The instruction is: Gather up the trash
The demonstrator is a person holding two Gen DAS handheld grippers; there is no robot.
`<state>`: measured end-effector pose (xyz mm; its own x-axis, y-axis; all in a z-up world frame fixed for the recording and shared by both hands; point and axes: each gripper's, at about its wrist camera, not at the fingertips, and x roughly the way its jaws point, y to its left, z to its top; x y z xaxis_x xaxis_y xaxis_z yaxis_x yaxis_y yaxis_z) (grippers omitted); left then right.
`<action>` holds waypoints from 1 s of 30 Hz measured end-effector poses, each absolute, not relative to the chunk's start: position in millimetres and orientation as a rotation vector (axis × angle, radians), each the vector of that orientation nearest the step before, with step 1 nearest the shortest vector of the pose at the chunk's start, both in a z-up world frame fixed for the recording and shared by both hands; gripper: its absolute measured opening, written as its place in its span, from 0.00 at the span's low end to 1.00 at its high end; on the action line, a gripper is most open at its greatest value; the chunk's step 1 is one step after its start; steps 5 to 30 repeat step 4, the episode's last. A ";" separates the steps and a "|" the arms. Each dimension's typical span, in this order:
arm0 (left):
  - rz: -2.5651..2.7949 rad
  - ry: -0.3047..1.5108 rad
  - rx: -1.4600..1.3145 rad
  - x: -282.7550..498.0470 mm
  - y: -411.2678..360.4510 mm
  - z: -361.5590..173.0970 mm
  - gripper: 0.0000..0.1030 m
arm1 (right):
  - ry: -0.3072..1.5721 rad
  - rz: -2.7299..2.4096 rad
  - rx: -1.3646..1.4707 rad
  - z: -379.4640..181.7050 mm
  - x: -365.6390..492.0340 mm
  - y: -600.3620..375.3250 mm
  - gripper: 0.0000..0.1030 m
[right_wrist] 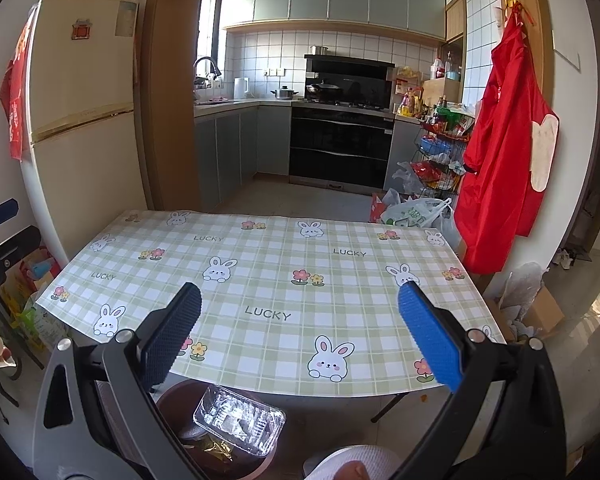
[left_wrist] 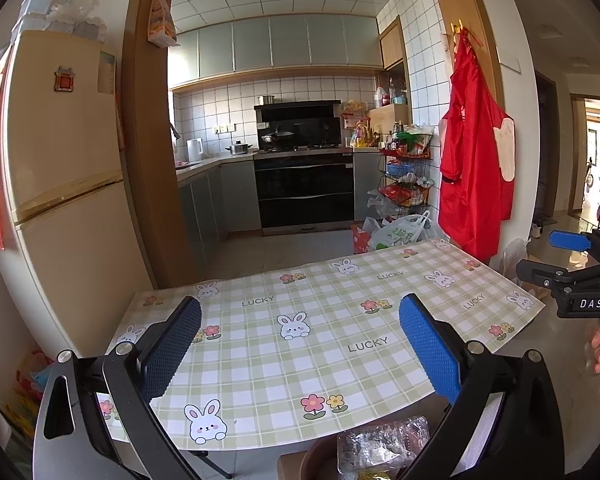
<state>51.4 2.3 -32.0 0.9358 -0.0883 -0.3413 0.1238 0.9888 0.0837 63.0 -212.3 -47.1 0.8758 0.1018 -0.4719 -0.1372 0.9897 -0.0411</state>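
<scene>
Presently: clear plastic tray (right_wrist: 239, 420) in brown bin (right_wrist: 172, 400), light, thin, crushable; I'd pinch its rim. My left gripper (left_wrist: 300, 344) and right gripper (right_wrist: 300, 336) spread, empty.

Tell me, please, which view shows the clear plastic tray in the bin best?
The right wrist view: the tray lies nearly whole atop the brown bin. In the left wrist view the tray is cut off by the frame edge and the gripper's frame.
</scene>
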 end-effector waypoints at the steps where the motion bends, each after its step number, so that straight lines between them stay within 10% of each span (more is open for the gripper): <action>1: -0.107 0.346 0.103 51.8 2.6 -32.1 0.94 | 0.488 0.124 -0.074 -47.3 63.0 -212.2 0.94; 30: -0.105 0.350 0.101 53.1 3.2 -32.6 0.94 | 0.490 0.124 -0.073 -48.6 63.0 -212.4 0.94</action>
